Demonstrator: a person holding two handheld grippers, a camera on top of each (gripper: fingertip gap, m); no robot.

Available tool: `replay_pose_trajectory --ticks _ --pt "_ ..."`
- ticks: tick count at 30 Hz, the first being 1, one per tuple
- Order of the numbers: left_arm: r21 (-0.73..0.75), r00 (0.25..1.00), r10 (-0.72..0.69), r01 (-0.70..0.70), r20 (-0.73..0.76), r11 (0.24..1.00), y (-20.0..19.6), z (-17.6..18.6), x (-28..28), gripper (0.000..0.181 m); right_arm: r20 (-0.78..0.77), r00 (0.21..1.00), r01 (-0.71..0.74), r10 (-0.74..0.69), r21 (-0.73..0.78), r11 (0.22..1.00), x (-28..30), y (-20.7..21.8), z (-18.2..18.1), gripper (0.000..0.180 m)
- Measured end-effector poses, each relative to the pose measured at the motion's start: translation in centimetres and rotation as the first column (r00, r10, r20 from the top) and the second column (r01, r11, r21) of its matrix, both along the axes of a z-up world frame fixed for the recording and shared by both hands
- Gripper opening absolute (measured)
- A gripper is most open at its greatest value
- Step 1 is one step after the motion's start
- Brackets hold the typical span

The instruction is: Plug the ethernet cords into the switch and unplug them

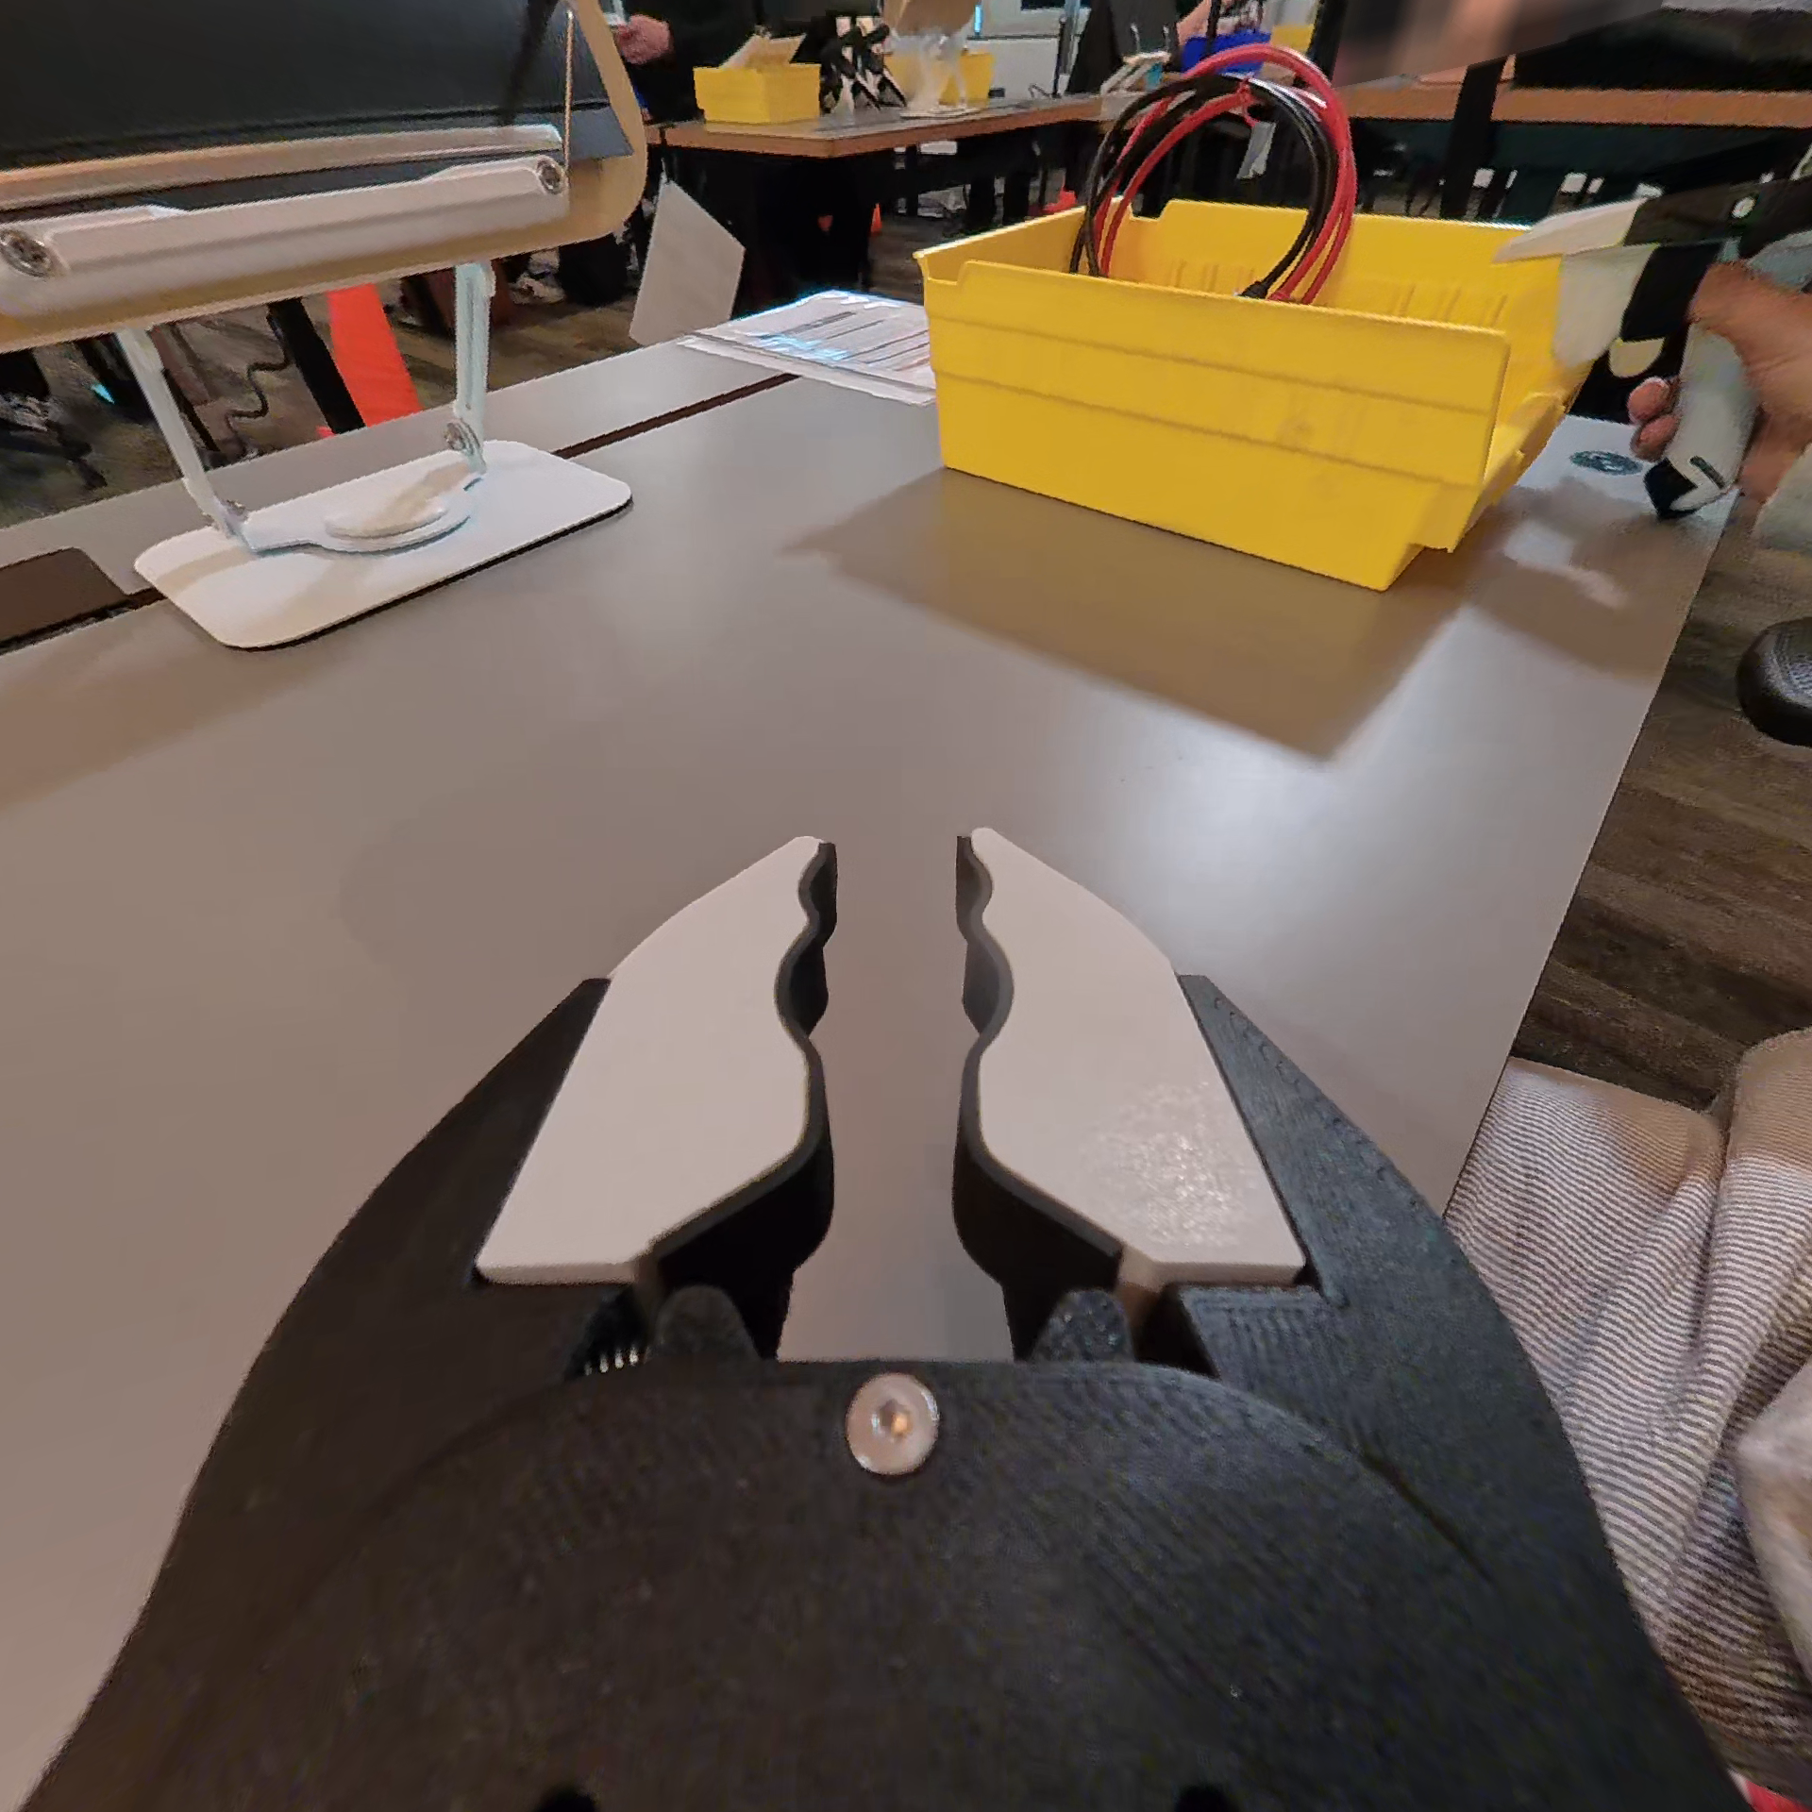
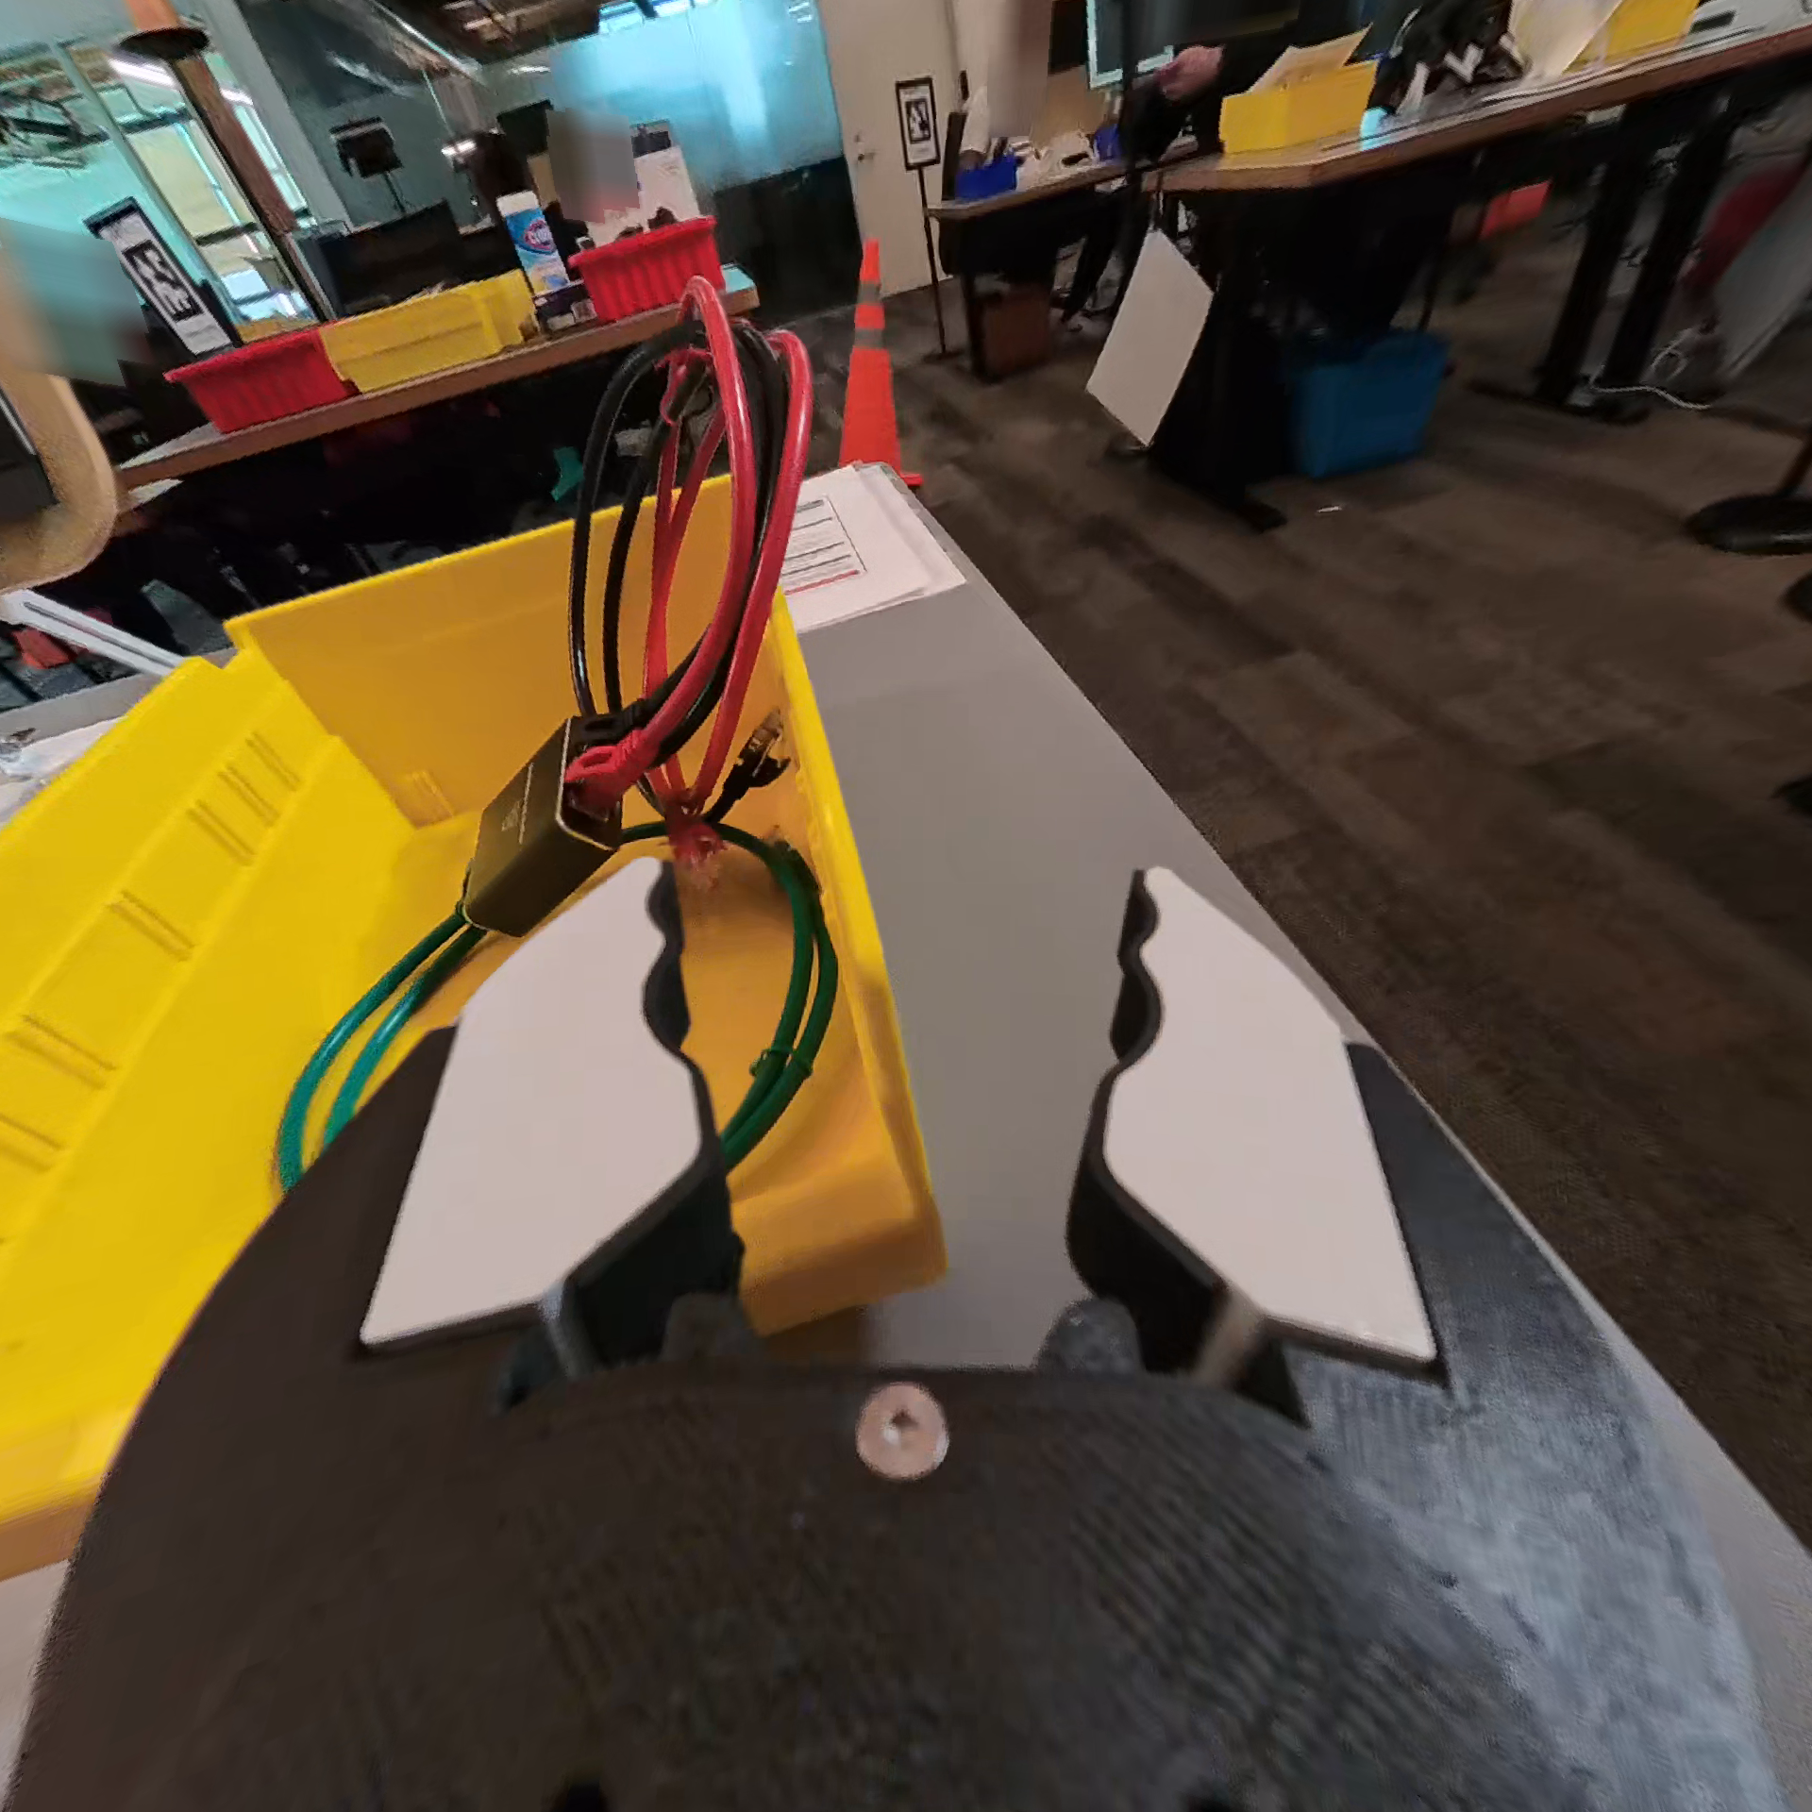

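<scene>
Yellow ribbed plastic bin (image 2: 549,628), open-topped, stood on a smooth grey table (image 1: 608,882). Inside lay a small black box-shaped switch (image 2: 534,848), with looped red cords (image 2: 730,549) and black cords (image 2: 598,510) rising above the rim and a green cord (image 2: 814,990) coiled on the floor. One red plug sat in the switch. White stand (image 1: 382,534) stood left of the bin; papers (image 1: 843,338) lay behind it. Left gripper (image 1: 894,853) hovered over bare table, narrowly parted, empty. Right gripper (image 2: 902,882) hung at the bin's near corner, spread wide, empty.
</scene>
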State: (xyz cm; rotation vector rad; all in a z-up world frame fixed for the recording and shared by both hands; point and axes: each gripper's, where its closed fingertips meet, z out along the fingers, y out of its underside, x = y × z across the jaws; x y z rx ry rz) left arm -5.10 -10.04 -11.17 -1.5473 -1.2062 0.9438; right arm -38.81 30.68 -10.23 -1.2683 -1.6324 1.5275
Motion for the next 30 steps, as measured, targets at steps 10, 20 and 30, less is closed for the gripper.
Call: replay_pose_trajectory --ticks 10,20,30 --pt "-0.107 1.0 -0.003 0.004 0.015 0.994 0.3 -0.5 1.1 0.024 0.02 1.0 0.005 -0.005 -0.008 1.0 -1.8 -0.3 -0.2 0.143" --pt "-0.132 0.999 -0.015 0.019 0.03 0.991 0.7 -0.8 1.0 0.024 0.176 0.983 -0.079 0.053 0.145 0.986 -3.1 -1.7 -3.1 0.14" --pt "-0.159 0.998 -0.024 0.034 0.059 0.987 1.0 -1.3 0.9 0.024 0.363 0.895 -0.273 0.259 -0.011 0.962 -1.5 -4.3 -5.2 0.028"
